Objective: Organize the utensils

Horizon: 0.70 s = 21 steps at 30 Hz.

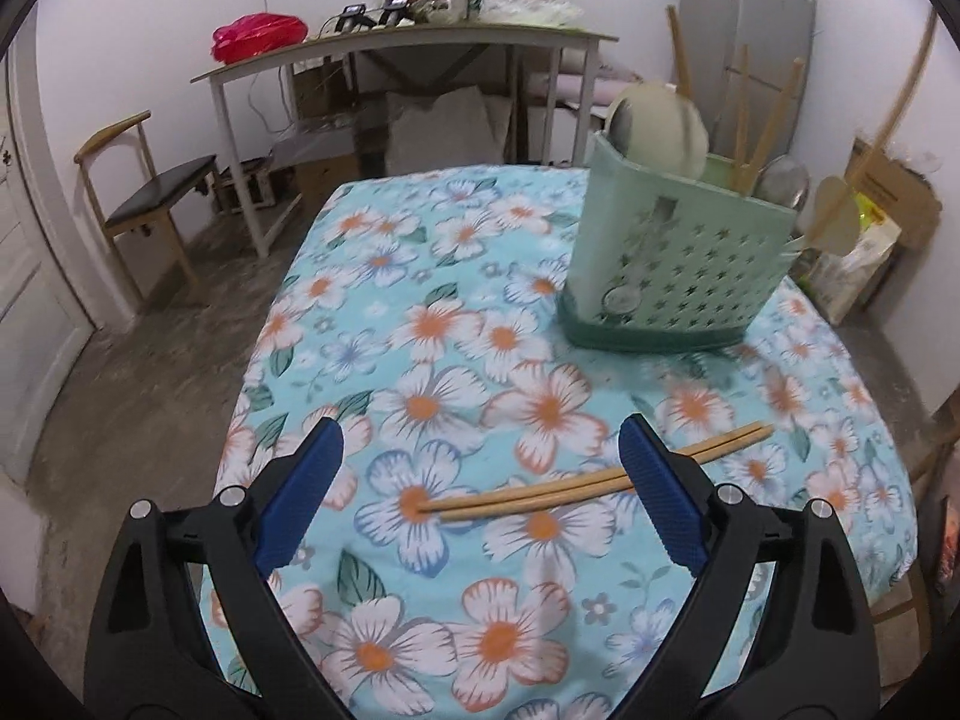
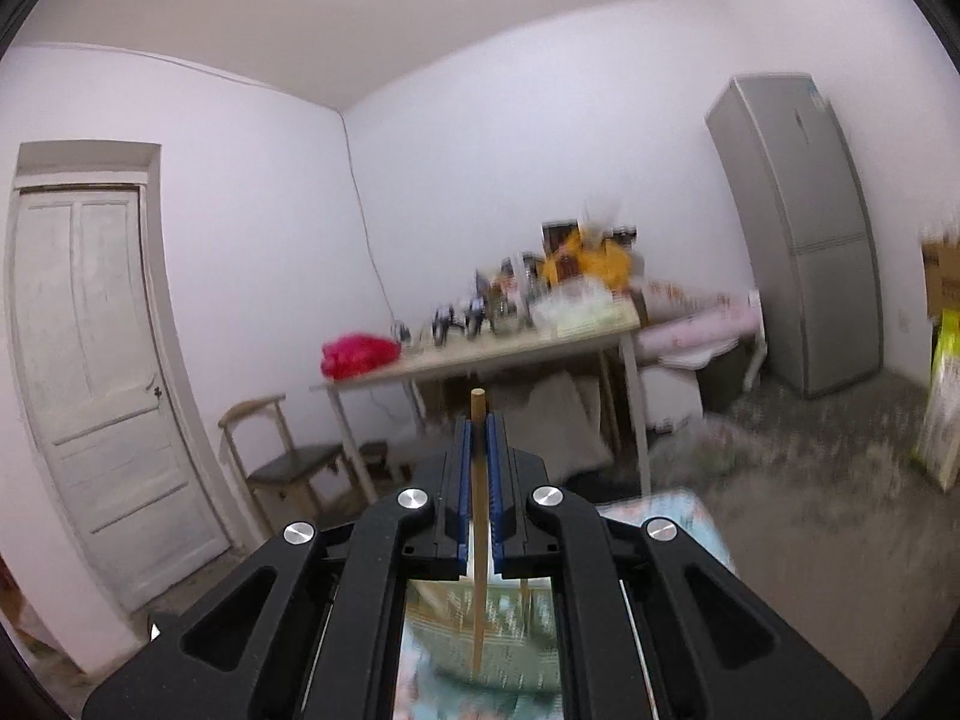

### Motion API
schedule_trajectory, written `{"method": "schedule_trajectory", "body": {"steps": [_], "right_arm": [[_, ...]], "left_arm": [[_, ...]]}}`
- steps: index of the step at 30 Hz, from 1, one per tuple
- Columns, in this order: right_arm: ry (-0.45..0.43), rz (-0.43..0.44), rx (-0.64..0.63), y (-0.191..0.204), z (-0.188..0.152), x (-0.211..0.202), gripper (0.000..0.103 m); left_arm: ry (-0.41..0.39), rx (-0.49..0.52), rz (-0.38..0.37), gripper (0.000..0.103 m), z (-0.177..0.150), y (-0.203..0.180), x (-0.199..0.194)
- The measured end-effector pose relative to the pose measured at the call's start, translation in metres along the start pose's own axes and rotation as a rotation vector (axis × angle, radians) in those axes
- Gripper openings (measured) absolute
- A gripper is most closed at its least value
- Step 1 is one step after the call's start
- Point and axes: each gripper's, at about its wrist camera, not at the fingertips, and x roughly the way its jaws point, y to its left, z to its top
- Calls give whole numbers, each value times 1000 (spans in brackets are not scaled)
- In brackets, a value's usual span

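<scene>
A pair of wooden chopsticks (image 1: 540, 495) lies on the floral tablecloth (image 1: 456, 360). My left gripper (image 1: 480, 438) is open above them, its right finger overlapping them. A green perforated utensil holder (image 1: 678, 264) stands at the back right with a ladle, chopsticks and a strainer in it. A long wooden spoon (image 1: 852, 192) hangs blurred beside the holder's right side. My right gripper (image 2: 479, 426) is shut on that wooden handle (image 2: 477, 516), holding it upright above the blurred holder (image 2: 498, 654).
A grey side table (image 1: 396, 42) with clutter and a red bag (image 1: 258, 36) stands behind. A chair (image 1: 150, 192) is at the left, a fridge (image 2: 804, 228) at the right, a door (image 2: 96, 372) at the far left. Boxes (image 1: 882, 222) sit right of the table.
</scene>
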Motion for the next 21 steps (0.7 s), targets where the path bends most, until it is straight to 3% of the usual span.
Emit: {"method": "schedule_trajectory", "body": {"steps": [6,11,17,21], "right_arm": [[-9,-30,-25,5,6,43,5],[36,-58,-57,9,-19,88,6],[208,-83,-98,7,-54,126,7],[211,-86,-65,-2,-48,116,41]], "left_arm": [[44,-28,-3,89,-9,-1,5],[51,-27,7,89,-10,-2,8],[53,-22,11,89,-10,-1,9],[57,-22,0,90,-12,-1,13]]}}
